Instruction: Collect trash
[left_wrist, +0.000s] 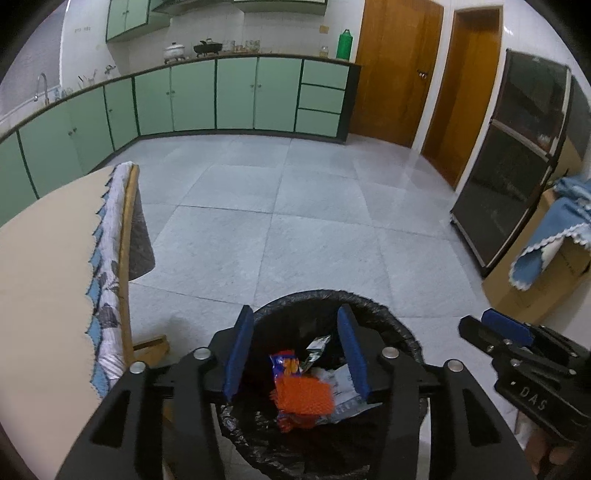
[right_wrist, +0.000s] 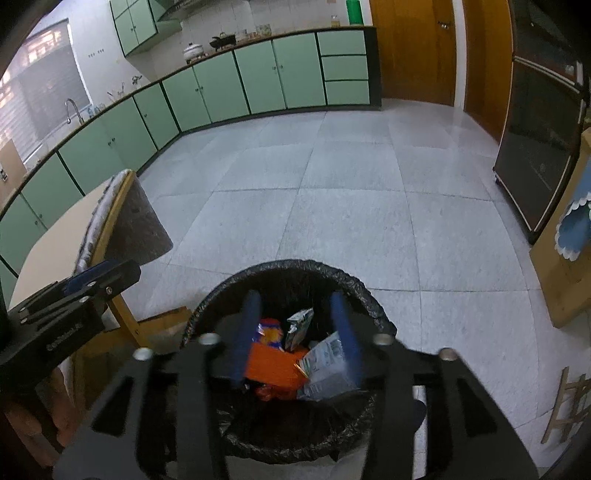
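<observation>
Bin (left_wrist: 388, 317) on the tiled floor (left_wrist: 303, 229), lined with a black bag (right_wrist: 354, 288), just beside the foot of the table (left_wrist: 40, 258). Inside the bin: an orange mesh piece (left_wrist: 304, 397) on top of an orange snack wrapper (left_wrist: 284, 363), a small green-and-white packet (left_wrist: 317, 345) toward the far wall of the bin, and a pale crumpled wrapper (right_wrist: 327, 363) to the right of the orange things.

Directly above the bin's mouth, left gripper (left_wrist: 295, 354), blue pads spread wide apart, nothing between them, trash visible through the gap. Also above the bin, right gripper (right_wrist: 297, 332), pads likewise well apart and holding nothing; blurred in its own view. Seen from the left wrist view, right gripper at the bin's right side (left_wrist: 517, 347); seen from the right wrist view, left gripper at the bin's left side (right_wrist: 74, 291), over the table edge.

Left of the bin: table with a beige top and a patterned cloth (left_wrist: 109, 280) hanging over its edge, wooden frame below. Far beyond the bin: run of green cabinets (left_wrist: 221, 99) under a dark counter, with a white pot (left_wrist: 174, 50), a dark pan (left_wrist: 207, 47) and a green bottle (left_wrist: 344, 44) on top. Right of the cabinets, wooden doors (left_wrist: 399, 70). Right of the bin, a dark glass-fronted cabinet (left_wrist: 517, 166), then a wooden unit draped with a blue cloth (left_wrist: 546, 240).
</observation>
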